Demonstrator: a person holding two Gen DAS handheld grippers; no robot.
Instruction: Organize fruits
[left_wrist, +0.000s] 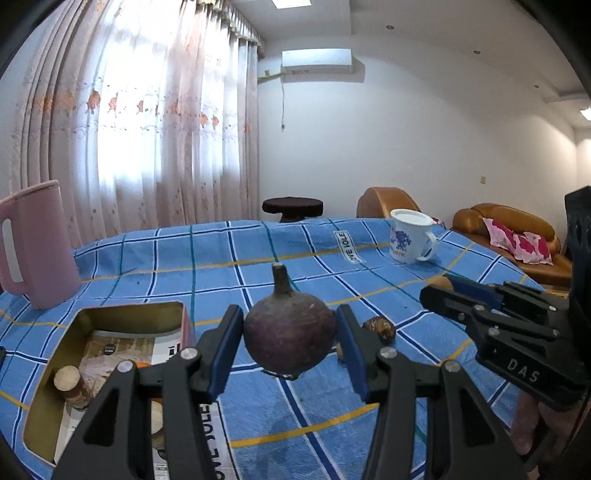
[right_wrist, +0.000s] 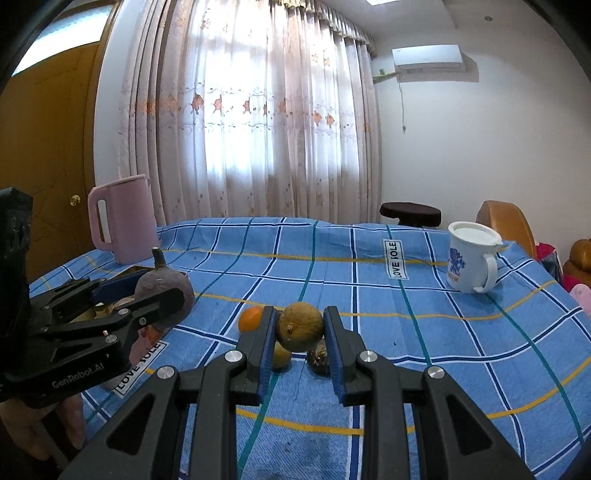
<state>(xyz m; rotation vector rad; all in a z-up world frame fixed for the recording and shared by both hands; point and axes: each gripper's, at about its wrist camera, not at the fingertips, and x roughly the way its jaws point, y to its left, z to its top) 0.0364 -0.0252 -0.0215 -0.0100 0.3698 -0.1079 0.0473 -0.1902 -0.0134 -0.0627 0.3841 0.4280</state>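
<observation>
Left gripper (left_wrist: 290, 341) pinches dark purple stemmed round fruit (left_wrist: 289, 334) aloft just beside the open gold-lined tin box (left_wrist: 48, 373), likely its destination; right gripper (right_wrist: 300, 332) clamps brownish-green round fruit (right_wrist: 301, 325) farther off.

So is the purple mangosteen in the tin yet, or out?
Out. The left gripper holds the mangosteen above the cloth, right of the open tin.

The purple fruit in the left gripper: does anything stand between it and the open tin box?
Nothing visible does. The left gripper holds the purple fruit above the tablecloth, and the open tin box lies just to its left, its top uncovered, with a few items already inside.
</observation>
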